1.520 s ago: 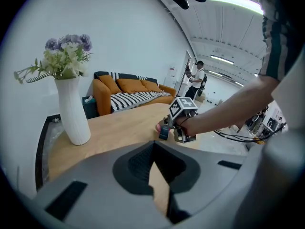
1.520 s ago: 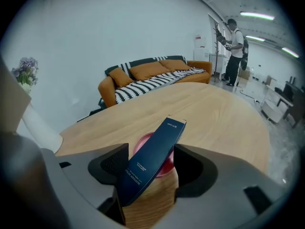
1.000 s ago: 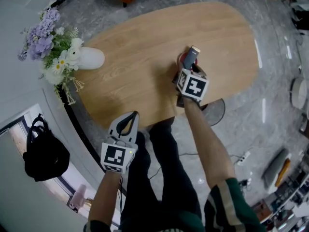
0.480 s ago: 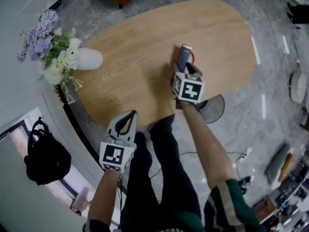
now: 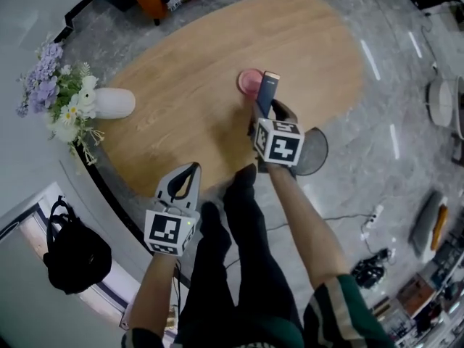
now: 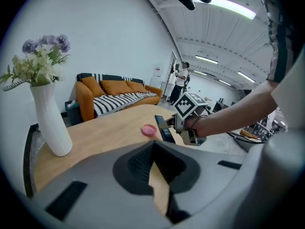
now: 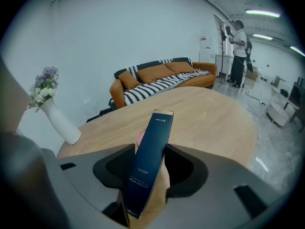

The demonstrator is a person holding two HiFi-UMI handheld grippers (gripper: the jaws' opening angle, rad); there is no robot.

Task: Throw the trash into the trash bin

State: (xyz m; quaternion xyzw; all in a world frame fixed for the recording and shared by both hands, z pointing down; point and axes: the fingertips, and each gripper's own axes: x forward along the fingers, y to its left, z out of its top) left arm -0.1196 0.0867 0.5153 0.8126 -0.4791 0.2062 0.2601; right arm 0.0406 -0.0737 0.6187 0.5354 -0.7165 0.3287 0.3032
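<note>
Matt wooden table (image 5: 181, 100), glossy dark cardboard box (image 7: 150, 161).

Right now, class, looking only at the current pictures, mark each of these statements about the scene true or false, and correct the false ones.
1. The right gripper grips a long dark blue box. True.
2. The left gripper holds the pink disc. False: its jaws are together with nothing between them, and the disc lies on the wooden table.
3. The white vase of flowers lies tipped over on the table. False: it stands upright near the table's edge.
4. An orange sofa with a black-and-white striped throw stands beyond the table. True.
</note>
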